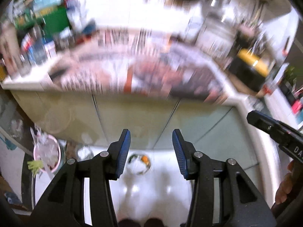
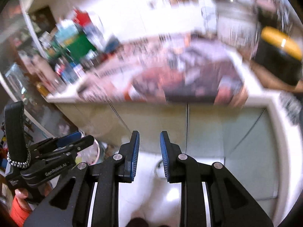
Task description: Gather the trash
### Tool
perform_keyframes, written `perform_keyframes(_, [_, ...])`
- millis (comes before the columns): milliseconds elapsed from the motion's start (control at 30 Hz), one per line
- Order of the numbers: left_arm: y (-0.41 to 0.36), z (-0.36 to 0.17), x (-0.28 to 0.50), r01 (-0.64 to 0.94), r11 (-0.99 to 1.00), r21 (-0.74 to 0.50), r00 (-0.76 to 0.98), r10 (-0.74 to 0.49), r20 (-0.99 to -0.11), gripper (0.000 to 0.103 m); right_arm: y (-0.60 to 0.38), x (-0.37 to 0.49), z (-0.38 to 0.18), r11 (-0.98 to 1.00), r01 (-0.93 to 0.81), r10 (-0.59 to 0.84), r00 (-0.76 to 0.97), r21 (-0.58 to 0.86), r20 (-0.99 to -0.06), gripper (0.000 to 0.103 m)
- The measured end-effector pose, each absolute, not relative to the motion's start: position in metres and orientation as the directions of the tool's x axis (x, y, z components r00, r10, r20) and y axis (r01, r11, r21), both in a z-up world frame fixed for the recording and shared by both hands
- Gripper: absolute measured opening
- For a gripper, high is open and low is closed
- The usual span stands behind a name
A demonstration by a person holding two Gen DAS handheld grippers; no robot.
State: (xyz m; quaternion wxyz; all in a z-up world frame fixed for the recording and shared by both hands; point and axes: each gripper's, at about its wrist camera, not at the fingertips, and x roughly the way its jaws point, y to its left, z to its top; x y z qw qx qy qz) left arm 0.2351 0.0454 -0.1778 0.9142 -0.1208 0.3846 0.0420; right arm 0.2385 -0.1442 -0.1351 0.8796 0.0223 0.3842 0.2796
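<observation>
Left wrist view: heavy blur, so I can only tell coarse things. My left gripper (image 1: 151, 151) has its jaws parted with nothing between them, hanging above the white floor (image 1: 144, 193) in front of the pale cabinet doors (image 1: 132, 113). Below and between the fingers sits a small round bin (image 1: 139, 164) holding scraps, one of them orange. At near left a pink bucket (image 1: 47, 155) holds crumpled clear plastic. On the counter (image 1: 234, 94) above lies a spread of newspaper (image 1: 151, 75); no loose trash can be picked out on it through the blur. The right gripper (image 1: 274, 130) pokes in at right.

Right wrist view: my right gripper (image 2: 149, 155) shows a narrow gap, empty. Same newspaper (image 2: 180, 75), a black jar with yellow lid (image 2: 278, 56) at far right.

I judge this as between pickups, both tools empty. Next I need to steady up, find a piece of trash on the counter, and line up over it.
</observation>
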Motion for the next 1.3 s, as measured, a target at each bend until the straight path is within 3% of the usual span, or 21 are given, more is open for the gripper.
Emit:
perform_keyframes(100, [0.039, -0.121, 0.200, -0.141, 0.972, -0.186, 0.785, -0.005, -0.620, 0.046, -0.152, 0.216, -0.103, 0.842, -0.489, 0.515, 0.600, 0.229, -0.613, 0.020])
perform_keyframes(267, [0.029, -0.054, 0.138, -0.112, 0.982, -0.151, 0.878, 0.027, -0.477, 0.066, -0.161, 0.161, -0.046, 0.850, -0.499, 0.509, 0.695, 0.169, -0.508, 0.021])
perform_keyframes(300, [0.026, -0.042, 0.122, -0.108, 0.985, -0.136, 0.892, 0.036, -0.450, 0.077, -0.160, 0.148, -0.035, 0.855, -0.494, 0.504, 0.712, 0.161, -0.489, 0.026])
perform_keyframes(333, [0.024, -0.036, 0.113, -0.110, 0.986, -0.126, 0.898, 0.044, -0.438, 0.091, -0.162, 0.142, -0.030, 0.857, -0.491, 0.502, 0.722, 0.158, -0.477, 0.037])
perform_keyframes(367, [0.022, -0.027, 0.096, -0.115, 0.988, -0.108, 0.911, 0.062, -0.409, 0.096, -0.163, 0.122, -0.019, 0.868, -0.474, 0.487, 0.752, 0.148, -0.444, 0.045])
perform_keyframes(400, [0.022, -0.021, 0.083, -0.120, 0.988, -0.097, 0.920, 0.073, -0.386, 0.102, -0.163, 0.122, -0.019, 0.868, -0.474, 0.487, 0.752, 0.148, -0.444, 0.059])
perform_keyframes(433, [0.023, -0.018, 0.072, -0.121, 0.989, -0.086, 0.926, 0.082, -0.368, 0.102, -0.163, 0.097, -0.010, 0.882, -0.450, 0.465, 0.786, 0.140, -0.408, 0.071])
perform_keyframes(533, [0.024, -0.008, 0.043, -0.109, 0.993, -0.056, 0.930, 0.082, -0.358, 0.102, -0.165, 0.085, -0.006, 0.894, -0.426, 0.446, 0.806, 0.141, -0.391, 0.092])
perform_keyframes(633, [0.025, -0.006, 0.020, -0.108, 0.993, -0.054, 0.930, 0.081, -0.359, 0.102, -0.164, 0.061, -0.002, 0.920, -0.369, 0.391, 0.846, 0.132, -0.363, 0.103])
perform_keyframes(1300, [0.023, -0.002, -0.031, -0.107, 0.993, -0.053, 0.933, 0.082, -0.351, 0.102, -0.163, 0.013, 0.008, 0.940, -0.336, 0.334, 0.883, 0.053, -0.331, 0.103])
